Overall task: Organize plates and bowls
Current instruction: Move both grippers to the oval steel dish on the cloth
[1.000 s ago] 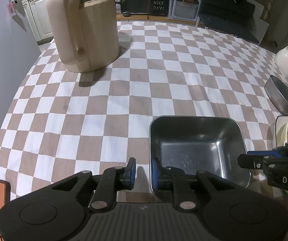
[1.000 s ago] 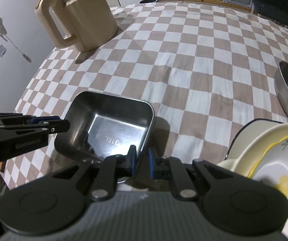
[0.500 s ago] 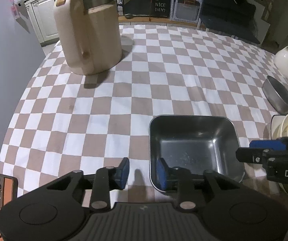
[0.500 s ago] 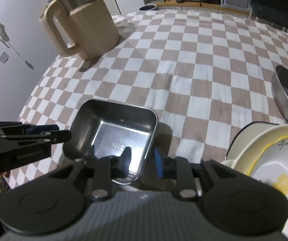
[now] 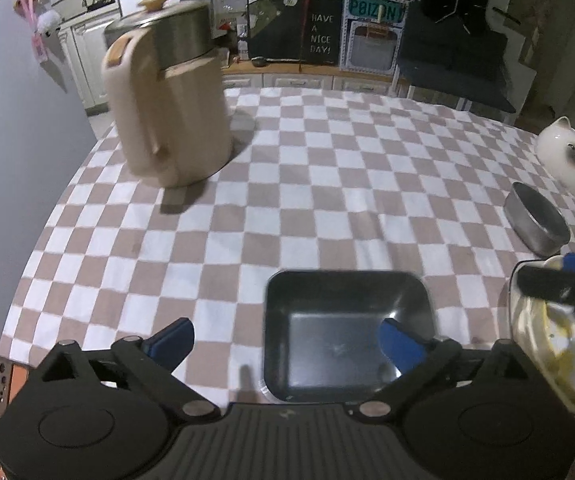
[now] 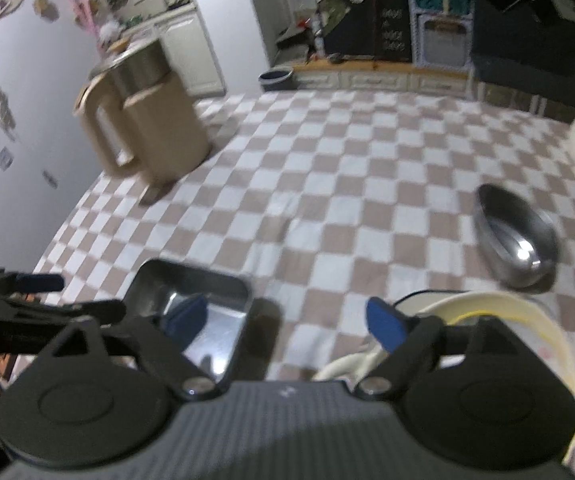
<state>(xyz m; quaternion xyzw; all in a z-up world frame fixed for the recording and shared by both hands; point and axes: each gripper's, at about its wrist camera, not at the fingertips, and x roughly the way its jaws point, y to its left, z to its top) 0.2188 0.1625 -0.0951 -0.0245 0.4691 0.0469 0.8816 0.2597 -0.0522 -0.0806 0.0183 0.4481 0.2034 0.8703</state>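
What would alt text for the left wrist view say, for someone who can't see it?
The left gripper, its jaws opening with nothing gripped, hangs over an empty rectangular steel tray on a brown and white checkered tablecloth. A beige kettle stands far left; a round steel bowl, a white cat figurine and stacked cream dishes sit right, under the right gripper.

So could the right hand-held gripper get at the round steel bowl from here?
Probably yes. The right hand-held gripper has jaws opening with nothing between them, and only bare checked cloth lies ahead towards the round steel bowl.
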